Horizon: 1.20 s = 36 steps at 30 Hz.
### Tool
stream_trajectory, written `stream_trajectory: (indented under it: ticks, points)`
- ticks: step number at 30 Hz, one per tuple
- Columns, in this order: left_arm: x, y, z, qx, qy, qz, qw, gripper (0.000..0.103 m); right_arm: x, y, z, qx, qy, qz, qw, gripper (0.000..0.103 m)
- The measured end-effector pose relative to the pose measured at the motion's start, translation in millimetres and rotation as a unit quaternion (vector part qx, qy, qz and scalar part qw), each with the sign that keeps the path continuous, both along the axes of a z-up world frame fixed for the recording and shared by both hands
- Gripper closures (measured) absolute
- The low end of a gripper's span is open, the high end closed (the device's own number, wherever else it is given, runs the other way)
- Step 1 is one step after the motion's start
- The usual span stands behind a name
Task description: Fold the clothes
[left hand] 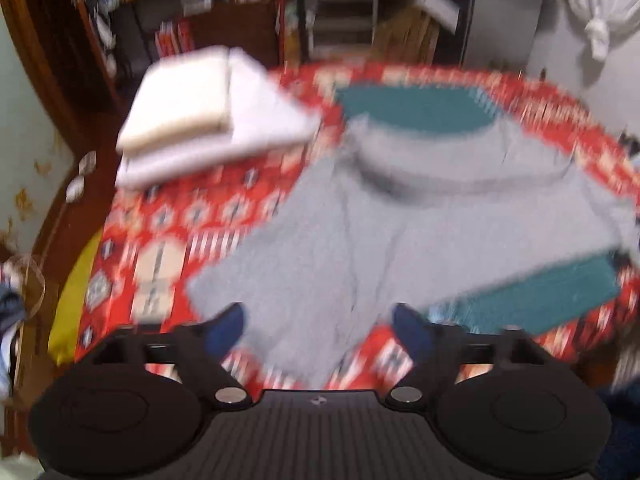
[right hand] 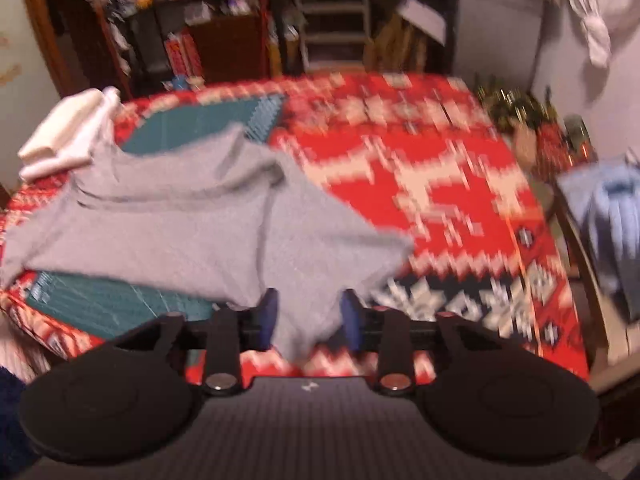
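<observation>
A grey garment point(left hand: 360, 240) lies spread on a table under a red patterned cloth point(left hand: 180, 216), with a fold across its far part. My left gripper point(left hand: 318, 320) hovers over the garment's near edge, its blue pads wide apart and holding nothing. In the right wrist view the same grey garment point(right hand: 180, 220) stretches to the left. One of its corners hangs down between the blue pads of my right gripper point(right hand: 309, 300). Those jaws stand apart and do not pinch the cloth. Both views are motion-blurred.
Folded white clothes are stacked point(left hand: 192, 112) at the table's far left corner, also seen as the white stack point(right hand: 60, 136). A green mat point(left hand: 416, 108) lies under the garment. A blue garment point(right hand: 608, 216) drapes over a chair at the right. Cluttered shelves point(right hand: 332, 20) stand behind the table.
</observation>
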<state>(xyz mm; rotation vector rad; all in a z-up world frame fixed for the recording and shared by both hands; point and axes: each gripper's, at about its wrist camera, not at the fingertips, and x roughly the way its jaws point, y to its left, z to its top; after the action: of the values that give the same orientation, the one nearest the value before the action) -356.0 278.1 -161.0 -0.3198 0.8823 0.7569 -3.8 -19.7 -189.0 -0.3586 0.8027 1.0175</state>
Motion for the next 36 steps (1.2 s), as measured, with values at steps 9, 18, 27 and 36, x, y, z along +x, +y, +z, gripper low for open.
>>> stream_trajectory:
  ticks: [9, 18, 27, 36]
  points:
    - [83.5, 2.3, -36.6, 0.028, -0.017, 0.0, 0.9995, 0.011, -37.8, 76.5, -6.9, 0.053, -0.056, 0.024, 0.997, 0.001]
    - [129.6, -32.0, -77.1, 0.045, -0.003, -0.011, 0.9989, 0.011, -55.2, 107.9, -62.2, 0.037, -0.075, 0.01, 0.996, 0.001]
    - [123.4, -40.6, -89.3, 0.081, -0.026, 0.003, 0.9963, 0.0, -59.0, 102.6, -94.2, 0.037, -0.061, -0.002, 0.997, 0.0]
    - [106.5, -35.0, -97.6, 0.067, -0.081, -0.005, 0.9944, 0.0, -58.7, 95.0, -99.0, 0.059, -0.067, -0.006, 0.996, 0.0]
